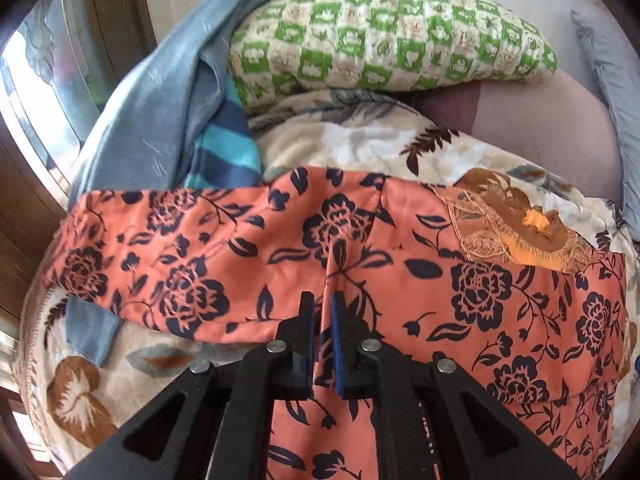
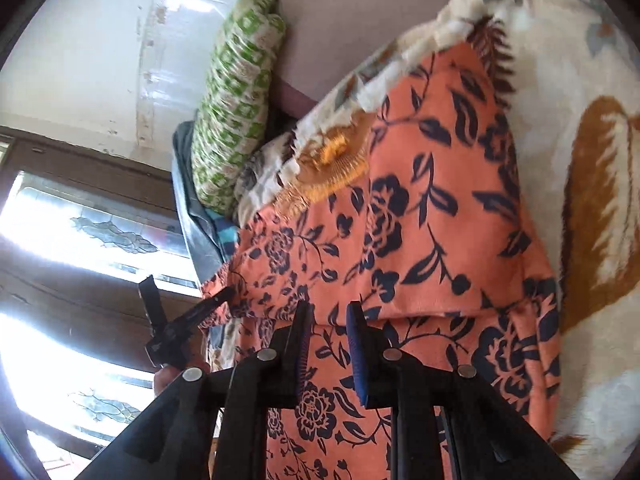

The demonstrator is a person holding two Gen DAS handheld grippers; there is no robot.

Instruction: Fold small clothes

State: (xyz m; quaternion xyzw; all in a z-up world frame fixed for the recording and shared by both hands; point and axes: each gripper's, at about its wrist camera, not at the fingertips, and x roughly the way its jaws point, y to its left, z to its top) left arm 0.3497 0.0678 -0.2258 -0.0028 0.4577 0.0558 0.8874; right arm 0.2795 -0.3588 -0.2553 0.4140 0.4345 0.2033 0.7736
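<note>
An orange garment with dark blue flowers (image 1: 200, 248) lies spread across a floral blanket (image 1: 360, 140), its embroidered brown and gold neck patch (image 1: 520, 232) at the right. My left gripper (image 1: 323, 308) is shut on a raised fold at the garment's near edge. In the right wrist view the same garment (image 2: 420, 220) fills the middle, its patch (image 2: 336, 160) further up. My right gripper (image 2: 330, 320) hovers over the garment's near part, its blue pads apart and not pressing on cloth. The black body of the other gripper (image 2: 172, 336) shows at the garment's left edge.
A green checked pillow (image 1: 380, 36) lies behind the blanket, beside a grey-blue cloth (image 1: 148, 112) and a teal striped cloth (image 1: 224, 148). A mauve sheet (image 1: 540, 116) shows at the back right. A bright window in a dark wooden frame (image 2: 80, 220) stands to the left.
</note>
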